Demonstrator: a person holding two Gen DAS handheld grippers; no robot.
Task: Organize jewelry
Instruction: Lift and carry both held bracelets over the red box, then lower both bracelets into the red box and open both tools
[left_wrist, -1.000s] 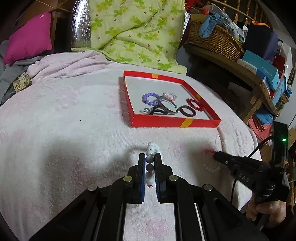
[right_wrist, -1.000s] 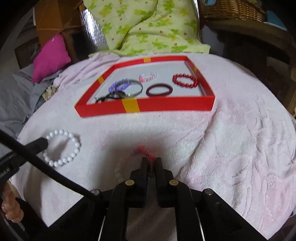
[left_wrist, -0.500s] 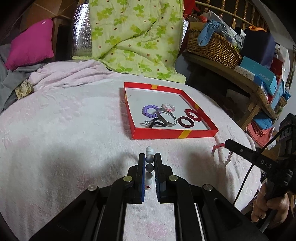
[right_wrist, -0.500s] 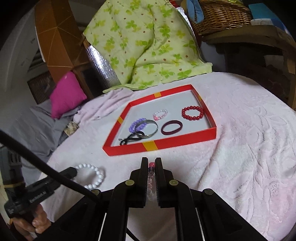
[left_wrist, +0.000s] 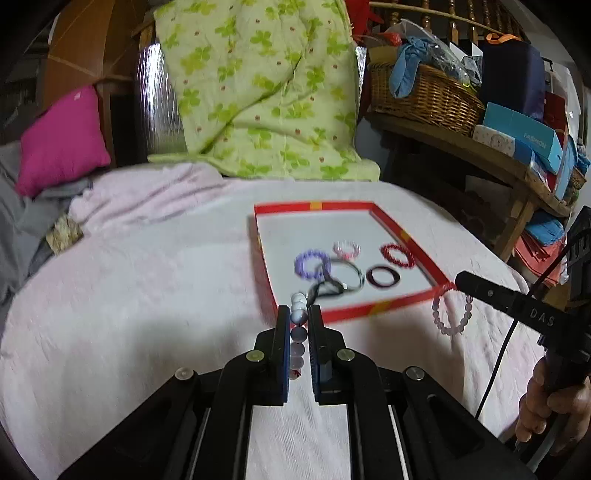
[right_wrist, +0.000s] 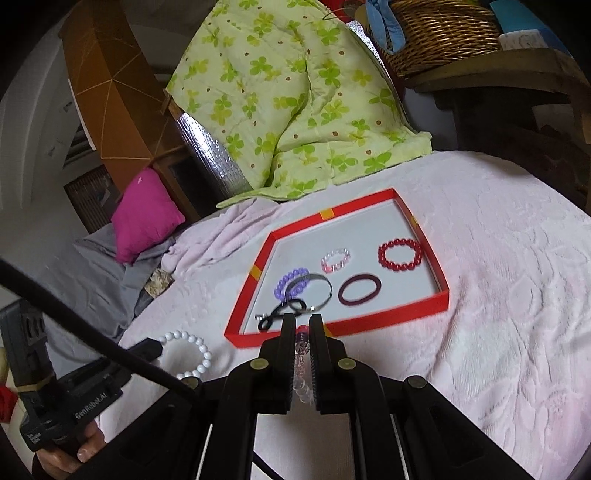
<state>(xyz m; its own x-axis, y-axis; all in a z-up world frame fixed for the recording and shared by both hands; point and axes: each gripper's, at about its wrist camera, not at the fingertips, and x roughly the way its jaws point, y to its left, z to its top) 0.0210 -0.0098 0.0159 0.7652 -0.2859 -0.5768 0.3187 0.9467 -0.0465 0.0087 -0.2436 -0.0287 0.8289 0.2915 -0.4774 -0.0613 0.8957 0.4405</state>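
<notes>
Both bracelets are carried clear of the pink bedspread (right_wrist: 498, 295), short of the red tray (right_wrist: 406, 312), and neither is yet released.

The left gripper (left_wrist: 298, 325) is closed on a white bead bracelet (left_wrist: 298, 319); its jaws stand almost together, with a few beads pinched between them and the rest of the loop hanging free. The right gripper (right_wrist: 303, 332) is likewise closed nearly shut, on a pale pink bead bracelet (left_wrist: 451, 314) that dangles just outside the tray's near right corner.

Risks are judged as follows. Only a small part of each loop is gripped, so a bead may roll out of the pinch and the bracelet may drop short of the tray's near wall. A swinging loop may catch on that wall as it is carried over. A release above the crowded near left part of the tray may tangle the white bracelet with the pieces already there.

Within the tray, the following are recorded: a purple bead bracelet (right_wrist: 290, 282) overlapped by a silver bangle (right_wrist: 327, 291), a black cord piece (right_wrist: 280, 314) touching the bangle at the near left, a small pink bead bracelet (right_wrist: 335, 260) toward the far wall, a dark maroon ring bangle (right_wrist: 360, 290) near the middle, and a red bead bracelet (right_wrist: 400, 254) at the right wall. The far part of the tray floor is bare.
</notes>
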